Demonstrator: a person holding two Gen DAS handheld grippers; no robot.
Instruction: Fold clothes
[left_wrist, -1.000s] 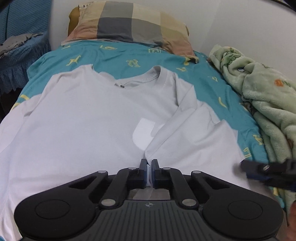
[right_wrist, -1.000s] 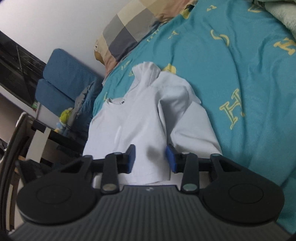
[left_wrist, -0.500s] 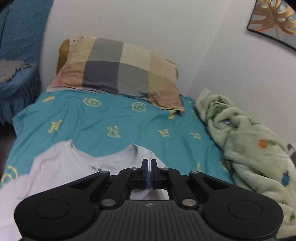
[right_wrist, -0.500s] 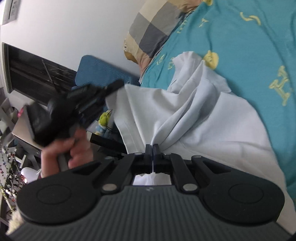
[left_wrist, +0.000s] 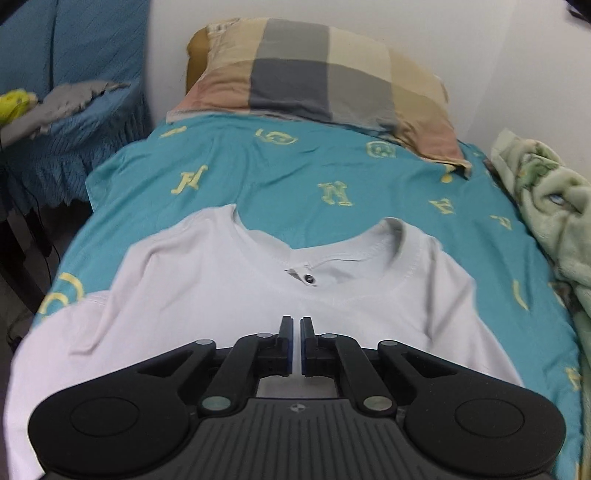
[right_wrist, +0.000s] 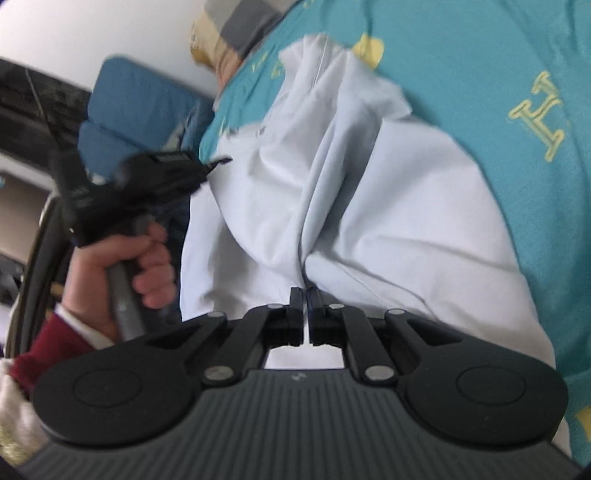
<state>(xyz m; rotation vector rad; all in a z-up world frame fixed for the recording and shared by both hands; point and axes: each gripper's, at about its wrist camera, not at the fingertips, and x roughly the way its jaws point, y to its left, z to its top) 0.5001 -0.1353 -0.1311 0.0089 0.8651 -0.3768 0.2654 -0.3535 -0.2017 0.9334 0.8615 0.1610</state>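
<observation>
Left wrist: left claw (left_wrist: 294, 325) clamped white T-shirt (left_wrist: 207, 295) fabric, shirt spread on teal bed sheet (left_wrist: 295, 173), collar toward pillow (left_wrist: 317, 74).
Right wrist: right claw (right_wrist: 306, 297) pinched bunched shirt fold; hand (right_wrist: 122, 266) left of shirt.

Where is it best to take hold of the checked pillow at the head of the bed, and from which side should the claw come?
Grip the checked pillow at its near right corner. This corner lies flat and thin over the teal sheet, so a claw can probably close over it. Come from the foot of the bed, low along the sheet; the far edge seems to lean against the wall.
</observation>
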